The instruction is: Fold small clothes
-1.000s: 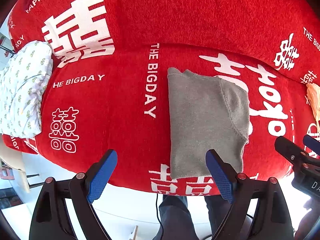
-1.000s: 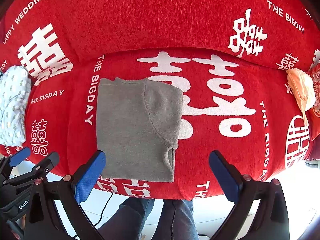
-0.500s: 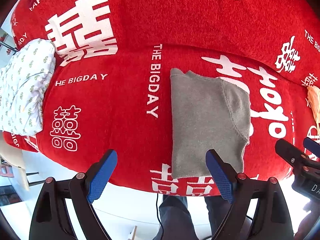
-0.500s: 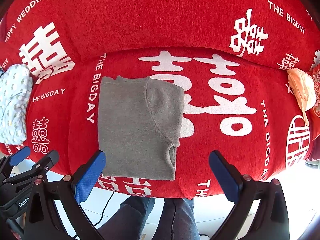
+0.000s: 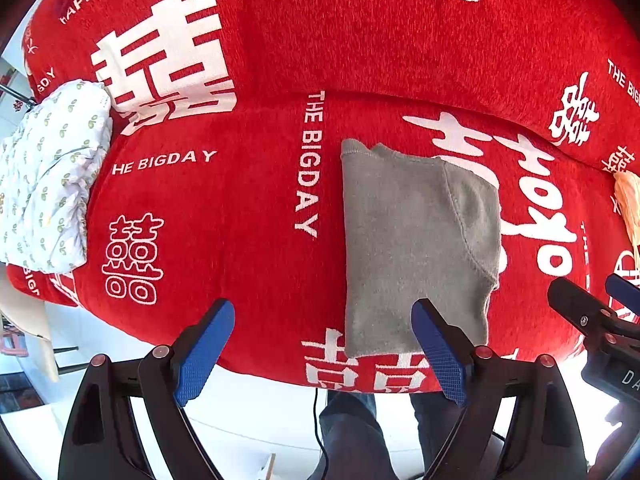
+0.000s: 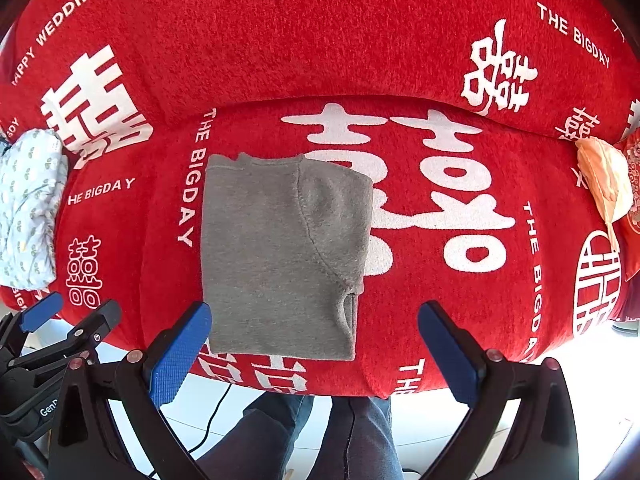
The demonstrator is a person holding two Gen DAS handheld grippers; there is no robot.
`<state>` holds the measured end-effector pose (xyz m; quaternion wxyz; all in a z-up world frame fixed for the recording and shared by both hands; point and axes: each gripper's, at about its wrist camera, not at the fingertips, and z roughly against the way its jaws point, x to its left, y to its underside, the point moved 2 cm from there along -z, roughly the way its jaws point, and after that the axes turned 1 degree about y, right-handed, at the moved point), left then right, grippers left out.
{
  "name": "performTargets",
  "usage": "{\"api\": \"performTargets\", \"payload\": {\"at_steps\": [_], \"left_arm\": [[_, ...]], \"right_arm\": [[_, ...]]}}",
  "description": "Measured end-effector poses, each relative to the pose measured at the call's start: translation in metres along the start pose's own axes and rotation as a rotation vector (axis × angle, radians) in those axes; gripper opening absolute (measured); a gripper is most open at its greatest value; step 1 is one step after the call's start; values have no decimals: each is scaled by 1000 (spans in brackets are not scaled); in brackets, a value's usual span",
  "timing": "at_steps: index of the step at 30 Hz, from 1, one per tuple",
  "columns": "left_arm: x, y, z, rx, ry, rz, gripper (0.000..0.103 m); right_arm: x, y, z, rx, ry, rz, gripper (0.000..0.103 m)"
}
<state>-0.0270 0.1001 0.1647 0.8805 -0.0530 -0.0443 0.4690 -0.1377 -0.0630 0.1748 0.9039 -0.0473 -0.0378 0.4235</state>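
A small grey knitted garment [image 5: 416, 240] lies folded into a narrow rectangle on the red sofa seat [image 5: 224, 216]; it also shows in the right wrist view [image 6: 280, 256]. My left gripper [image 5: 324, 352] is open and empty, held above the seat's front edge, its right finger over the garment's near hem. My right gripper [image 6: 312, 352] is open and empty, held above the front edge, its left finger at the garment's near left corner. Each gripper shows at the edge of the other's view.
A white patterned cloth [image 5: 44, 184] lies folded at the seat's left end [image 6: 28, 208]. A peach garment [image 6: 604, 180] lies at the right end. The sofa back [image 6: 320, 40] rises behind. The person's legs [image 6: 312, 436] stand below the front edge.
Both grippers have drawn back slightly toward the sofa's front edge, staying open. The grey garment has not moved.
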Motion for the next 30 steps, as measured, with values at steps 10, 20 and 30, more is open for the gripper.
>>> {"api": "performTargets", "payload": {"at_steps": [10,20,30], "left_arm": [[0,0,2,-12,-7,-6,91],[2,0,-1,-10,-5,6,91],[2,-3,1,-28,3,-5,91]], "right_arm": [[0,0,0,1,1,-2,103],[-1,4,-2,6,-4,-7,103],[-2,4,-4,8,4,-23,103]]}}
